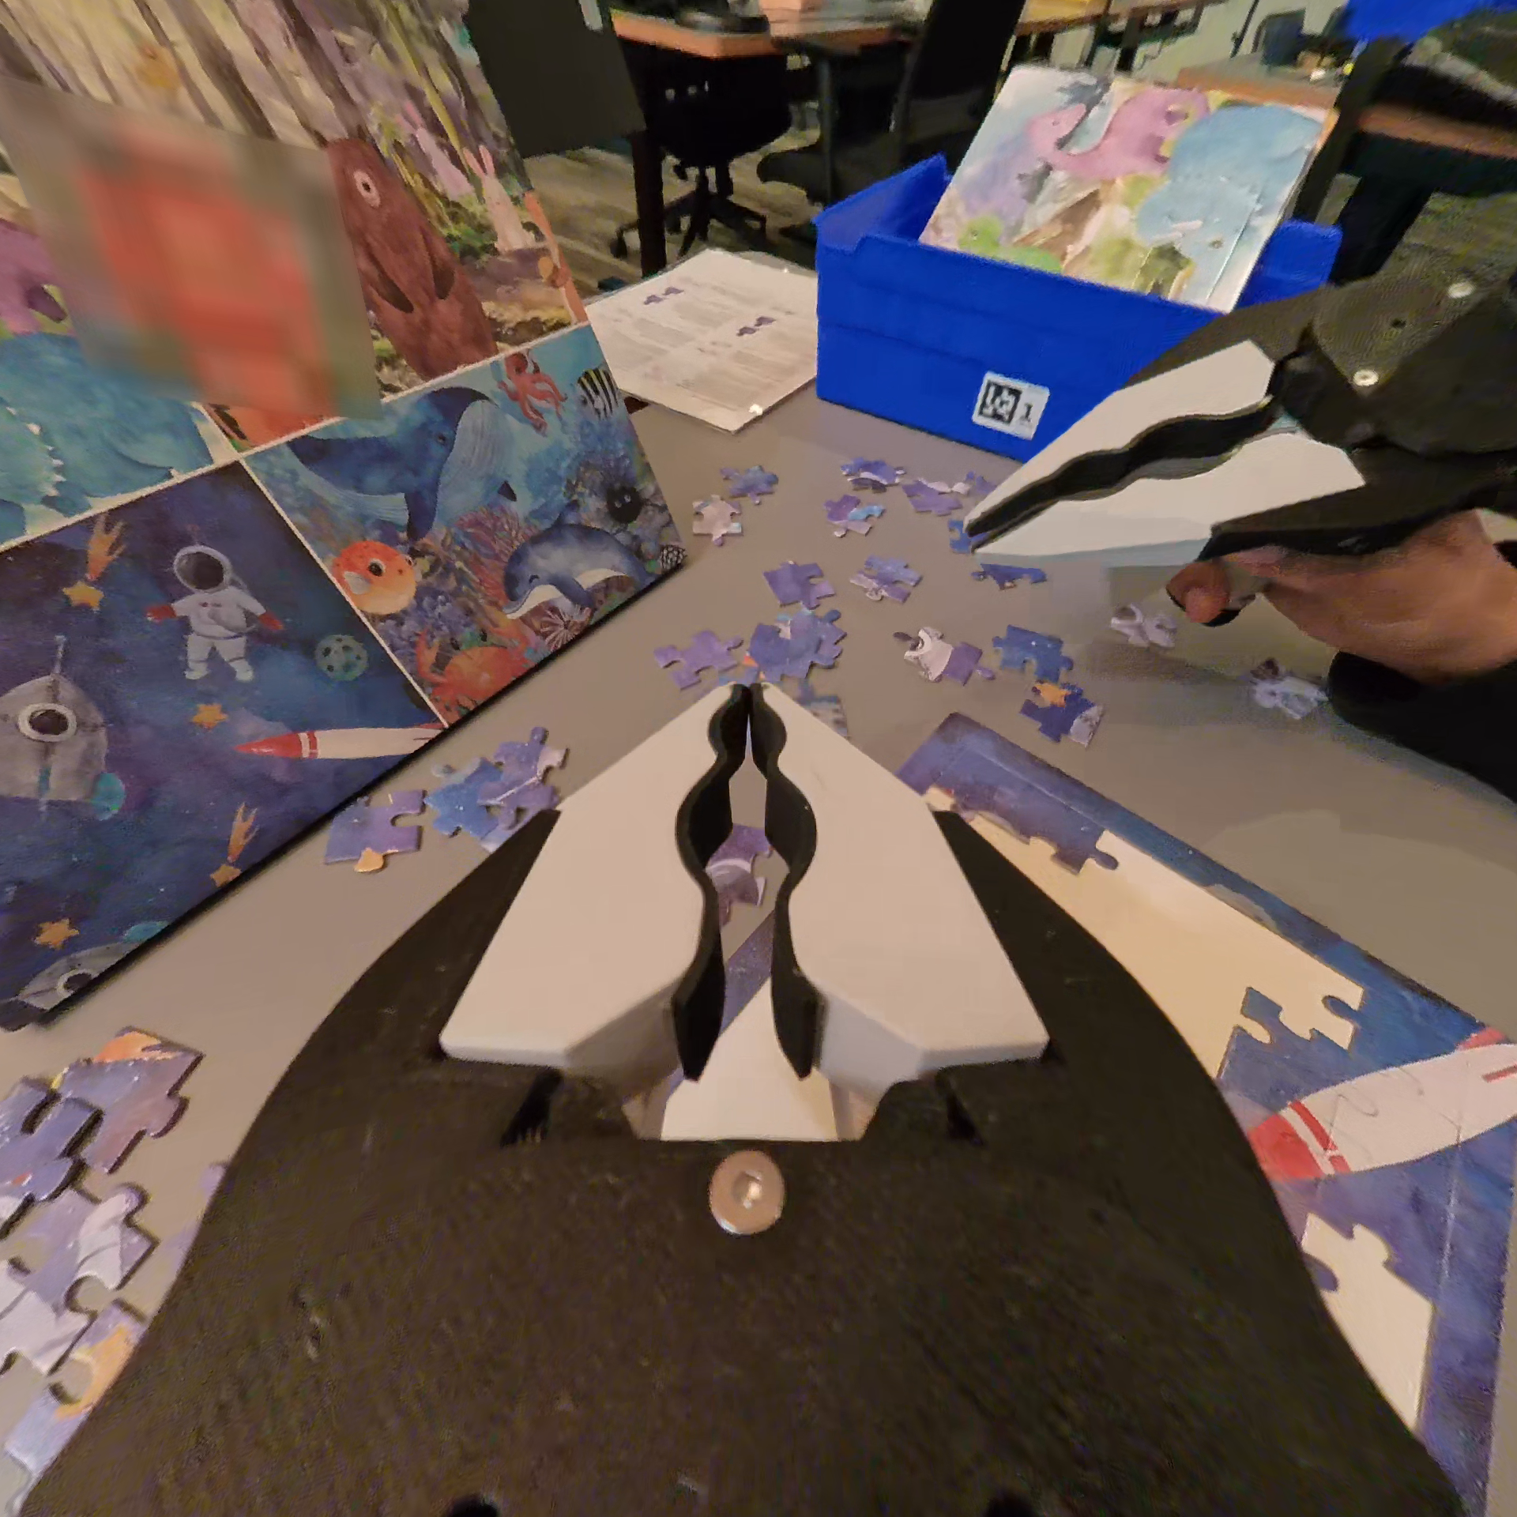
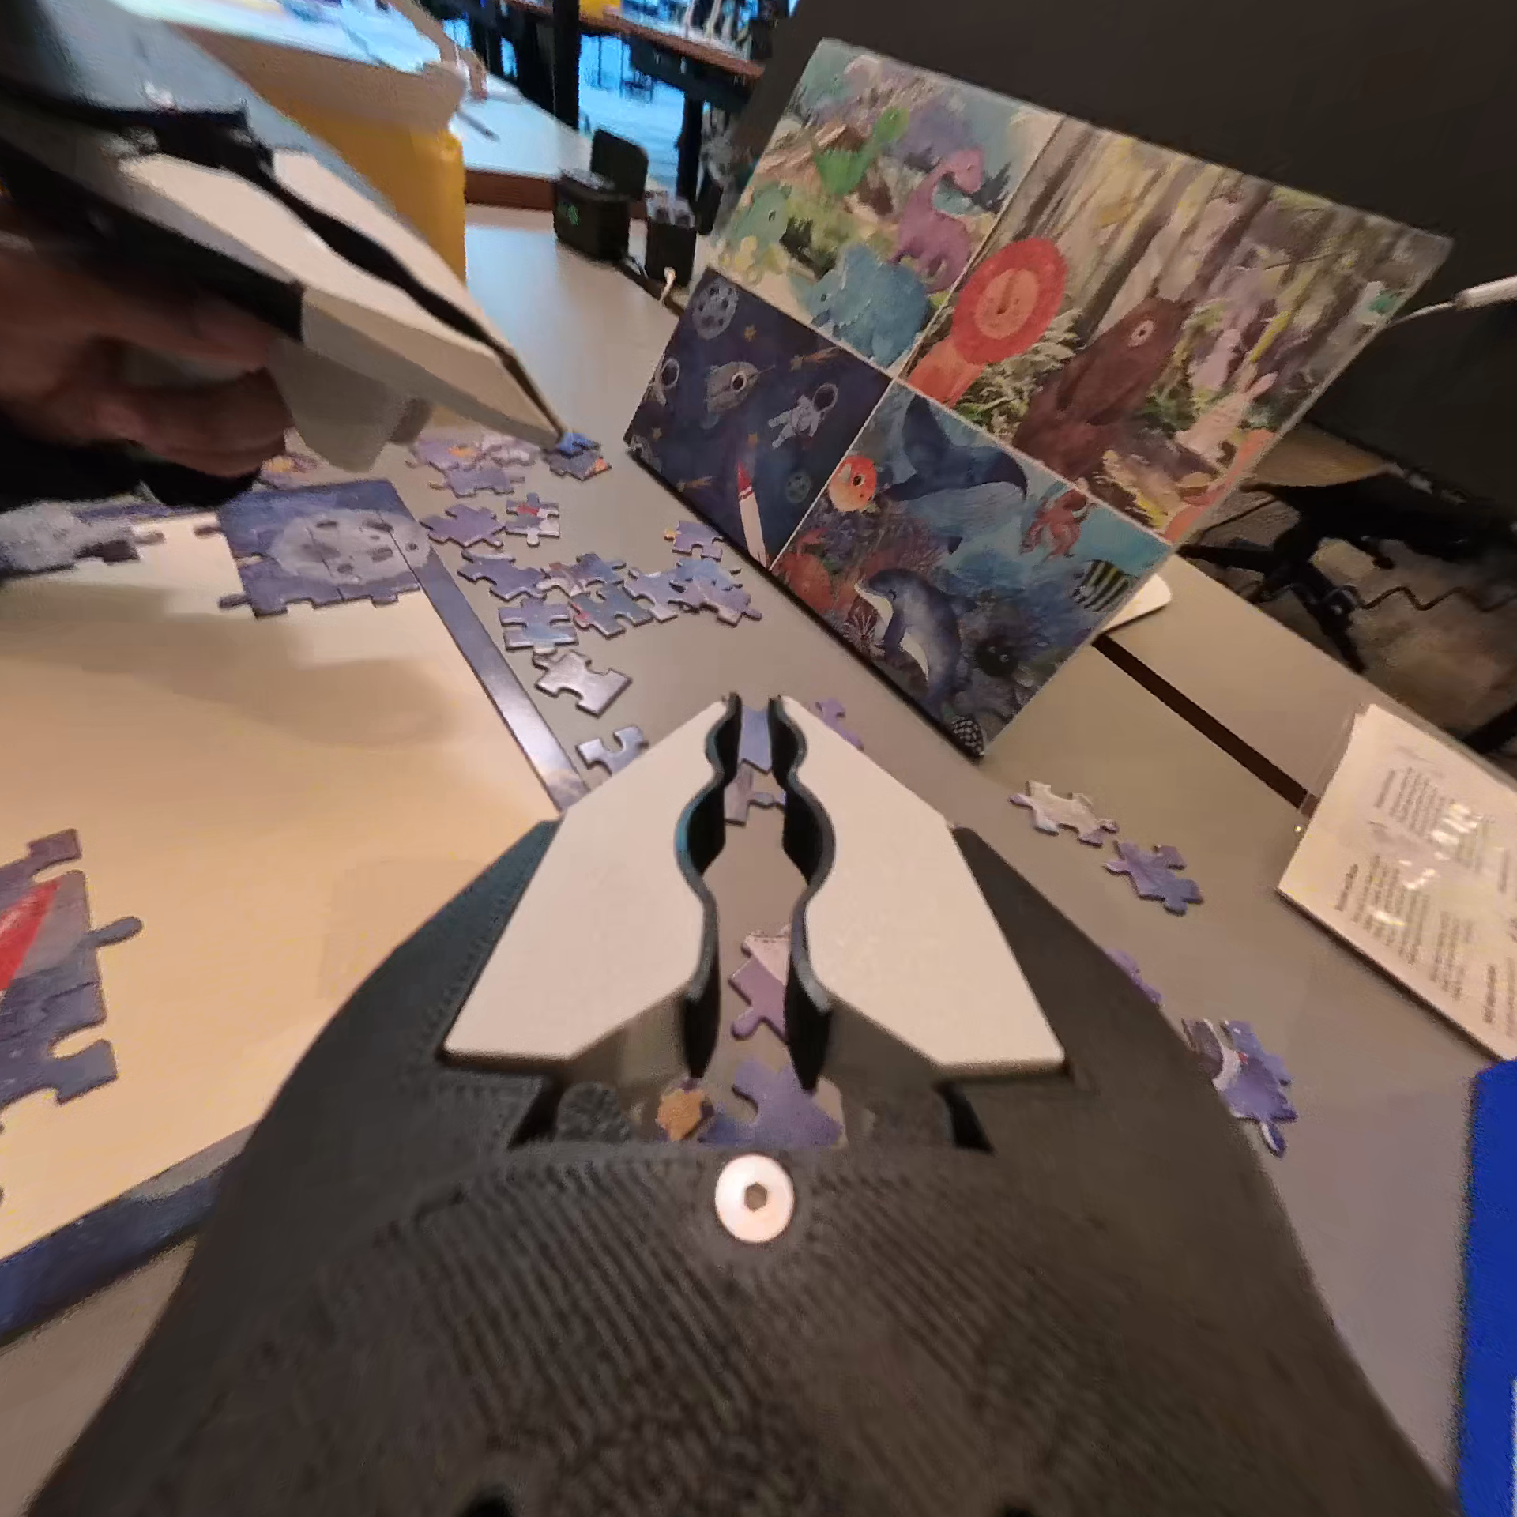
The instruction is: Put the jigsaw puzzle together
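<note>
Our left tongs (image 1: 751, 688) met tip to tip, bare, above loose pieces (image 1: 792, 644). Our right tongs (image 2: 753, 710) pinched a purple puzzle piece (image 2: 753, 739); held so thinly, it could twist free.

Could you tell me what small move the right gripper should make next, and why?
Probably swing the right gripper left toward the puzzle board: a purple puzzle piece appears pinched between its jaws, and the board's tan middle lies mostly bare just beside it, with the moon section already assembled.
</note>
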`<control>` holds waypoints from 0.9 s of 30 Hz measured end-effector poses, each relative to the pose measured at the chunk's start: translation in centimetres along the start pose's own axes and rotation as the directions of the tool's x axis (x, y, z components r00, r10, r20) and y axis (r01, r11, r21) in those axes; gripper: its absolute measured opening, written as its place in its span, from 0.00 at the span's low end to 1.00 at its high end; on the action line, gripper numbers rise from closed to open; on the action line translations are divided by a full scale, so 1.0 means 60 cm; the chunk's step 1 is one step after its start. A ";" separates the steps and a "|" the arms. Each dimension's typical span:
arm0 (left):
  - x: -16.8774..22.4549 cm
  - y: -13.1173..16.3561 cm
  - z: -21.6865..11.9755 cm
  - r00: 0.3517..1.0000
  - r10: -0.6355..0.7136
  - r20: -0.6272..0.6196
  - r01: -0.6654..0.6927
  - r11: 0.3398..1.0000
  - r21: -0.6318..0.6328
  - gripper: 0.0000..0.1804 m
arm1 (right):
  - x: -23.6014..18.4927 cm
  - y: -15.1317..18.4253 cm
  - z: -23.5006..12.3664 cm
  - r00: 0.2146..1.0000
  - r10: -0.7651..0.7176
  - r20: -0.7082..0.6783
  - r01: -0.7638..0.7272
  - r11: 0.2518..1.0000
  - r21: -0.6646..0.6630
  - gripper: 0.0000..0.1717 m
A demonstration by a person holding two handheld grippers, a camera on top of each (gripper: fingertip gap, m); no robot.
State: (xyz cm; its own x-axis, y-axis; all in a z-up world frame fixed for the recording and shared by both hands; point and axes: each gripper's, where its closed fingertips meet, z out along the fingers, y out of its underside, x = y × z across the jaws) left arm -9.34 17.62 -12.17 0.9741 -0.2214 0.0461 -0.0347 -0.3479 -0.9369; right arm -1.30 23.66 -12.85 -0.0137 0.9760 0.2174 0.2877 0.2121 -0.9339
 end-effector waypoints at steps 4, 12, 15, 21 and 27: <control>0.007 0.028 0.016 1.000 0.026 -0.002 -0.026 0.998 -0.065 0.00 | -0.030 0.010 0.021 0.998 -0.054 0.014 0.055 0.997 -0.045 0.00; 0.039 0.102 0.041 0.993 0.101 -0.057 -0.113 0.953 -0.281 0.01 | -0.041 0.045 0.046 0.982 -0.172 -0.071 0.154 0.965 -0.214 0.00; 0.039 0.097 0.039 0.993 0.112 -0.049 -0.121 0.958 -0.259 0.01 | -0.054 0.053 0.053 0.984 -0.169 -0.050 0.152 0.958 -0.243 0.00; 0.061 0.082 0.038 0.983 0.169 -0.068 -0.180 0.962 -0.205 0.01 | -0.072 0.027 0.046 0.992 -0.125 -0.005 0.122 0.977 -0.172 0.00; 0.041 0.070 0.033 0.958 0.286 0.022 -0.276 0.942 -0.189 0.01 | -0.085 0.001 0.036 0.992 -0.123 0.025 0.125 0.989 -0.083 0.00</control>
State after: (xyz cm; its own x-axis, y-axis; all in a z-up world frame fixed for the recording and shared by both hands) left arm -6.66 17.40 -16.66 0.9283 -0.2914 -0.2309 -0.3443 -0.4391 -0.8299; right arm -3.29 18.81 -14.62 -0.0727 0.9433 0.3239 0.3623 0.3276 -0.8726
